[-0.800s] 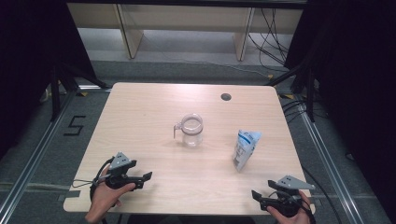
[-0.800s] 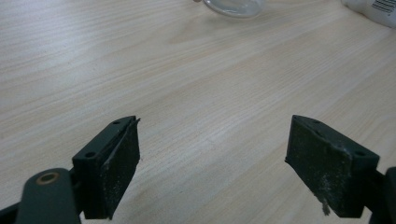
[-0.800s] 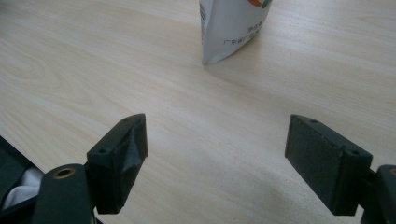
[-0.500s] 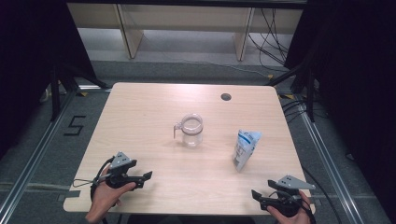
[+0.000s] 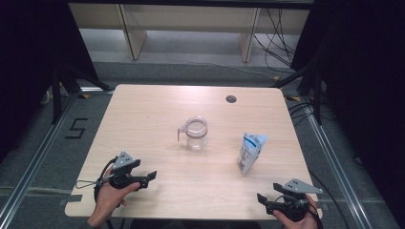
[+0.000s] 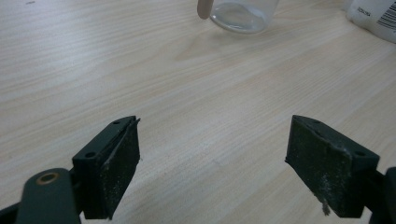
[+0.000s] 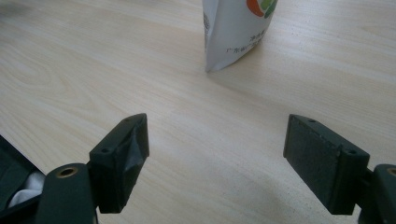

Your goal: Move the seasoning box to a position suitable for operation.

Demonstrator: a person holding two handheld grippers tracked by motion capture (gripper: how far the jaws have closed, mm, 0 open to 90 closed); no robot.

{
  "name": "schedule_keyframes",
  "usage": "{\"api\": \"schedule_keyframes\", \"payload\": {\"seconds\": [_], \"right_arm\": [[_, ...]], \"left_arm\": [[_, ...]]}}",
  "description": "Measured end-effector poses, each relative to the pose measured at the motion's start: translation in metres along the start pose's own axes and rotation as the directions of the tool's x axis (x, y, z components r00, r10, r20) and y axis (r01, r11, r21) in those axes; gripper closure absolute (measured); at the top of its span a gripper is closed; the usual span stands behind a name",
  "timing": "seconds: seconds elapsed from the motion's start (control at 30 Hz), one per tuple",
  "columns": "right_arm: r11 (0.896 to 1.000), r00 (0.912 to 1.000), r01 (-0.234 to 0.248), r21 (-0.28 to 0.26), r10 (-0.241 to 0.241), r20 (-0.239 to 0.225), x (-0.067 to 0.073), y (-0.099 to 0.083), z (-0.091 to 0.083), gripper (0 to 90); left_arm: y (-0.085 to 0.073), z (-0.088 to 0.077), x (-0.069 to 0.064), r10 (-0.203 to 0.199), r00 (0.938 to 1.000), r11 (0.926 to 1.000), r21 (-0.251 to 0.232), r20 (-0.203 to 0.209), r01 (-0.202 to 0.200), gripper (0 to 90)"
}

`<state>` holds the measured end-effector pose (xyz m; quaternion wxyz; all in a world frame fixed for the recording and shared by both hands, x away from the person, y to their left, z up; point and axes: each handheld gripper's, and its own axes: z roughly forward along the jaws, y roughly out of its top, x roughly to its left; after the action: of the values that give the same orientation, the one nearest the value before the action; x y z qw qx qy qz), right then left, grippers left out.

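So both grippers sit at the near edge of the light wooden table [image 5: 143, 114], jaws wide apart, nothing between them. The white stand-up pouch with blue print [image 5: 251, 152] stands upright, just far and a bit left of the right gripper [image 5: 261, 199], so that hand's clearly nearer. The clear glass jug with a handle [image 5: 195, 133] sits mid-table, far-right of the left gripper [image 5: 152, 175]. The pouch has a barcode and small print I can't read.

Left gripper view: glass jug [image 6: 243, 14] cut off by the top edge, base alone visible; white pouch [image 6: 376, 16] clipped at the upper right corner. Right gripper view: pouch top cut off, print partly legible only. High view: pouch label too small to read.
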<state>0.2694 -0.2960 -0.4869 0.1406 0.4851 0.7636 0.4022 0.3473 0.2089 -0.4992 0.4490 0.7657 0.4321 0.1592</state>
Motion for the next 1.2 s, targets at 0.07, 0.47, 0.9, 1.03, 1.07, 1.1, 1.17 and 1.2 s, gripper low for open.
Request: {"api": "schedule_keyframes", "payload": {"seconds": [0.07, 0.47, 0.9, 1.03, 1.07, 1.1, 1.17, 1.2], "right_arm": [[1.0, 1.0, 0.002, 0.0, -0.002, -0.001, 0.0, 0.0, 0.0, 23.6], [1.0, 0.9998, 0.02, -0.006, -0.02, -0.005, -0.001, 0.002, 0.002, 24.2], [0.999, 0.9988, 0.047, -0.012, -0.047, -0.012, -0.003, 0.004, 0.004, 24.2], [0.999, 0.9988, 0.048, -0.011, -0.048, -0.012, -0.003, 0.003, 0.004, 24.2], [0.999, 0.9988, 0.048, -0.012, -0.048, -0.013, -0.003, 0.003, 0.004, 24.2], [0.999, 0.9988, 0.047, -0.012, -0.048, -0.014, -0.003, 0.003, 0.004, 24.2], [0.999, 0.9989, 0.039, -0.007, -0.039, -0.024, -0.002, 0.003, 0.004, 24.2], [0.999, 0.9989, 0.04, -0.008, -0.041, -0.024, -0.002, 0.004, 0.004, 24.2]], "left_arm": [[0.004, -0.001, 0.0, 0.004, 1.0, 1.0, -0.001, 0.0, -0.004, 16.9], [0.038, 0.015, -0.003, 0.03, 0.9995, 0.9986, -0.042, -0.01, -0.031, 22.0], [0.06, 0.05, -0.003, 0.122, 0.9923, 0.991, -0.052, -0.019, -0.123, 33.7], [0.069, 0.061, -0.006, 0.151, 0.9886, 0.9864, -0.066, -0.004, -0.151, 36.8], [0.071, 0.062, -0.006, 0.149, 0.9888, 0.9867, -0.065, -0.004, -0.149, 36.9], [0.072, 0.064, -0.006, 0.153, 0.9882, 0.9863, -0.062, -0.003, -0.153, 37.1], [0.075, 0.069, -0.005, 0.167, 0.986, 0.9846, -0.055, 0.01, -0.166, 37.3], [0.077, 0.072, -0.004, 0.155, 0.9878, 0.986, -0.063, 0.014, -0.154, 37.4]]}}
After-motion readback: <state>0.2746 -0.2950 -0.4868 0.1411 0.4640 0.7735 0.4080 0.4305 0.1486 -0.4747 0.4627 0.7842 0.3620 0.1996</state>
